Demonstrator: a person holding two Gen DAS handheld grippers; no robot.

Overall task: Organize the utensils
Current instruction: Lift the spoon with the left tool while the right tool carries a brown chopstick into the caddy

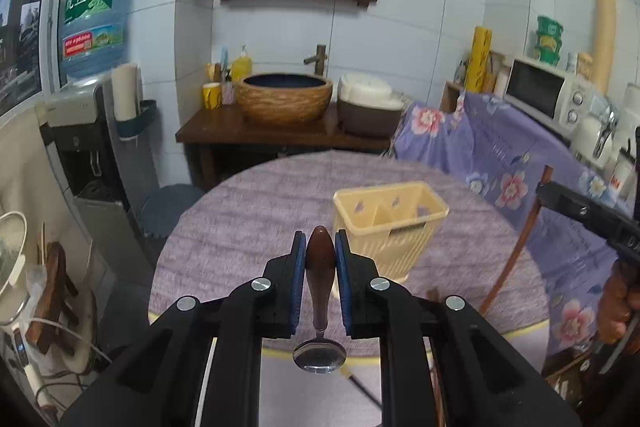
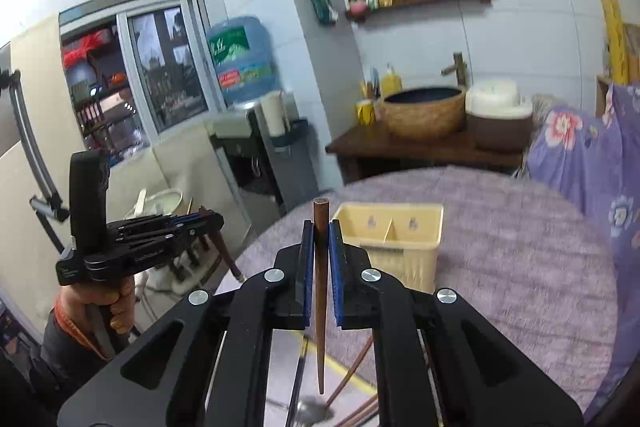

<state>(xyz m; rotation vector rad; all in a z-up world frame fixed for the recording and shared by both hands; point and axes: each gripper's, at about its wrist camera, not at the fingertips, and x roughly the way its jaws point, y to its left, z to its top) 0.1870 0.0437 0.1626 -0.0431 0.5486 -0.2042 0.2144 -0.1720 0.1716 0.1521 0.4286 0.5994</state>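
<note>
Round table [image 1: 248, 211] w/ purple cloth sits in a tiled kitchen corner; wooden basin [image 1: 283, 98] & rice cooker [image 1: 370, 103] on the counter behind. We hold 2 grippers above the table. Left gripper [image 1: 320, 247] clamps a spoon [image 1: 319, 279] by its brown wooden handle, bowl hanging down. Right gripper [image 2: 318, 231] is clenched on 1 brown chopstick [image 2: 320, 291], tip down. Cream utensil basket [image 1: 390, 223] w/ 2 compartments stands on the cloth just beyond both. More chopsticks [image 2: 352, 375] lie below the right gripper.
</note>
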